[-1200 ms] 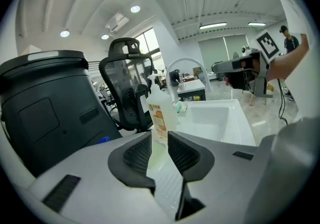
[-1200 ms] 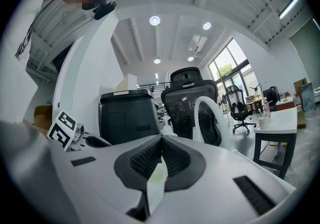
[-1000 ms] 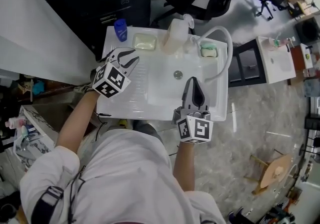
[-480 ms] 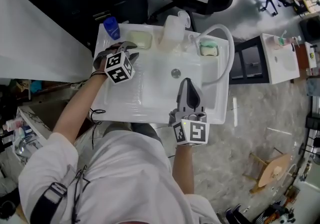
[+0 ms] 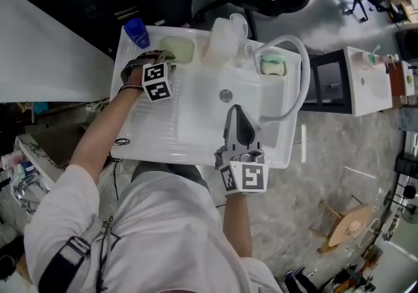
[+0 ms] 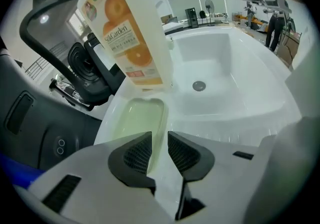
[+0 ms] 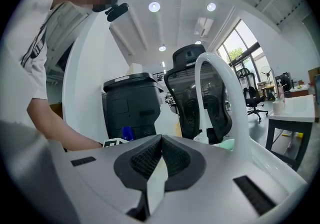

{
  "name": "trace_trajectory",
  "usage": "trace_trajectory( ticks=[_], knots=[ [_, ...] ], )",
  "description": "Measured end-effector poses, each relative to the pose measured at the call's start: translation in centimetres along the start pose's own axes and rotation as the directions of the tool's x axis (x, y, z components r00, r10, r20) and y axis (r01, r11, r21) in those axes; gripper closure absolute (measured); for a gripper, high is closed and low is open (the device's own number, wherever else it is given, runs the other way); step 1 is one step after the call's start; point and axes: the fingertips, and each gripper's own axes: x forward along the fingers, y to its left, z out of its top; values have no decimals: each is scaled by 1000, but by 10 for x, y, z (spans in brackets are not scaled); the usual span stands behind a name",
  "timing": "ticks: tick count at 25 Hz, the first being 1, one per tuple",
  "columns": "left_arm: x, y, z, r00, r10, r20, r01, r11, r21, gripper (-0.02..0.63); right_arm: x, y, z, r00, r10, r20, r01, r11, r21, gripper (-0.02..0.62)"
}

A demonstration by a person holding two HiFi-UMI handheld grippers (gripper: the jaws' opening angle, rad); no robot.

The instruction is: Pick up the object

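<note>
Since a second ago the left claw [image 5: 159, 58] has travelled up the sink [image 5: 163, 135] to the pale green tray [image 5: 177, 50], jaws narrowly apart and empty. Right claw [image 5: 238, 110] hangs over the sink, closed on nothing

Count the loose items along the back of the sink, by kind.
Bottles: 2 (blue bottle, orange-labelled jug)
Soap-like blocks in recesses: 2 (pale yellow block, green block)
Total: 4
</note>
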Motion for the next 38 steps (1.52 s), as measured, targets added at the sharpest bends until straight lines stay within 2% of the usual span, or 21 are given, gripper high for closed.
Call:
trace_trajectory(
  ticks=[5, 9, 12, 17, 22, 28, 38],
  knots=[
    [8, 8, 1, 999, 53, 0, -53, 999, 13, 511, 2, -3, -9, 1000, 10, -29, -10, 1000, 3, 589],
    [10, 5, 1, 999, 42, -8, -42, 999, 3, 526, 0, -7, -12, 999, 11, -40, -11, 1000, 1, 589],
    [1, 1, 8, 999, 35, 14, -35, 999, -5, 543, -1, -8, -9, 999, 14, -40, -14, 1000, 2, 590],
    [-23, 6, 23, 995, 58, 85, -49, 993, -105, 549, -4, -4, -4, 999, 14, -36, -14, 1000, 3, 591],
    [-58, 16, 34, 980, 112, 164, -74, 973, -220, 549, -7, 4, 2, 999, 26, -22, -26, 1000, -6, 591],
    [-115, 14, 53, 946, 187, 266, -102, 948, -301, 549, -16, 17, 12, 999, 35, 4, -34, 999, -13, 591],
    [-218, 12, 68, 838, 353, 417, -140, 877, -460, 549, -35, 33, 35, 998, 26, 61, -24, 999, -30, 591]
  ],
)
